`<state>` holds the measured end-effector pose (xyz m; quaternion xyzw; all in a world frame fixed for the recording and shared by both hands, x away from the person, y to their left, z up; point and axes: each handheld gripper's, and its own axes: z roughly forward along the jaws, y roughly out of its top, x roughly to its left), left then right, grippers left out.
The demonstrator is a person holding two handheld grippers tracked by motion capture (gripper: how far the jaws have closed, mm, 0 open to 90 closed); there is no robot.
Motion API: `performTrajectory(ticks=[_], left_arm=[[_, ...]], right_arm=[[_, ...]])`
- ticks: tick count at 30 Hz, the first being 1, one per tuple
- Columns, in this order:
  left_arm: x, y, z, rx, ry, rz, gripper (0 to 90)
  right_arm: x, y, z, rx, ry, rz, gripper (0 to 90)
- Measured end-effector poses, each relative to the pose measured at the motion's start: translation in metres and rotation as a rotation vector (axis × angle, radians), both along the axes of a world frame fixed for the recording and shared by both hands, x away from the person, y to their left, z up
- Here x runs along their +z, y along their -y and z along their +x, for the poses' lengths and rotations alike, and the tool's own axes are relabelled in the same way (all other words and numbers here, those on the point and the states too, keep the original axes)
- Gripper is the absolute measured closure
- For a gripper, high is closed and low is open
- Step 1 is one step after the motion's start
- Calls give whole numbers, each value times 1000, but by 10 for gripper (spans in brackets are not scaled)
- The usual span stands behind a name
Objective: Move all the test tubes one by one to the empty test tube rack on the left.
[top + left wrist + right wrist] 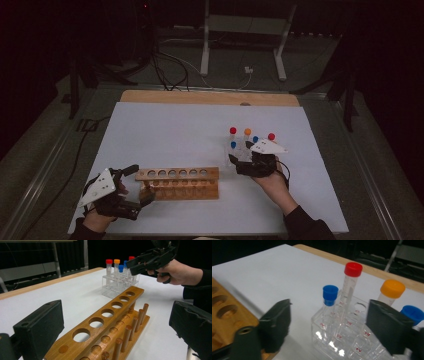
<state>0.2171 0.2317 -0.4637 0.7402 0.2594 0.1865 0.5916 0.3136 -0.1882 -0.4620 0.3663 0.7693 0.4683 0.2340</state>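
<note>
A clear plastic rack (pixel 239 151) stands right of centre and holds several capped tubes: red (pixel 352 270), orange (pixel 392 288) and blue (pixel 413 313). My right gripper (pixel 332 315) is at that rack, jaws apart on either side of a short blue-capped tube (pixel 330 295) without touching it. A wooden tube rack (pixel 177 182) with a row of empty round holes lies near the front edge. At its left end my left gripper (pixel 140 184) is held open. In the left gripper view the wooden rack (pixel 110 315) runs away between the wide jaws, with a gap at the right jaw.
White sheet (pixel 165 130) covers the table, with a wooden strip (pixel 210 97) along the far edge. Beyond it are cables and a white stand's legs (pixel 205 55) on the dark floor. The wooden rack's lower tier carries upright pegs (pixel 127 335).
</note>
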Motion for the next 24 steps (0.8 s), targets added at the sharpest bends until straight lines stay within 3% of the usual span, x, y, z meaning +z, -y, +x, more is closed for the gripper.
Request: performTrajectory(ticks=[5, 9, 14, 24], left_arm=[[0, 0, 0, -1, -1, 1, 5], [-1, 0, 0, -3, -1, 1, 5], [-1, 1, 0, -6, -2, 6, 5], [-1, 0, 0, -7, -4, 9, 5]], right_arm=[[-4, -3, 4, 1, -27, -15, 334], [-7, -4, 8, -14, -39, -20, 467], [-10, -6, 11, 8, -51, -31, 592], [-15, -10, 16, 9, -72, -53, 711]])
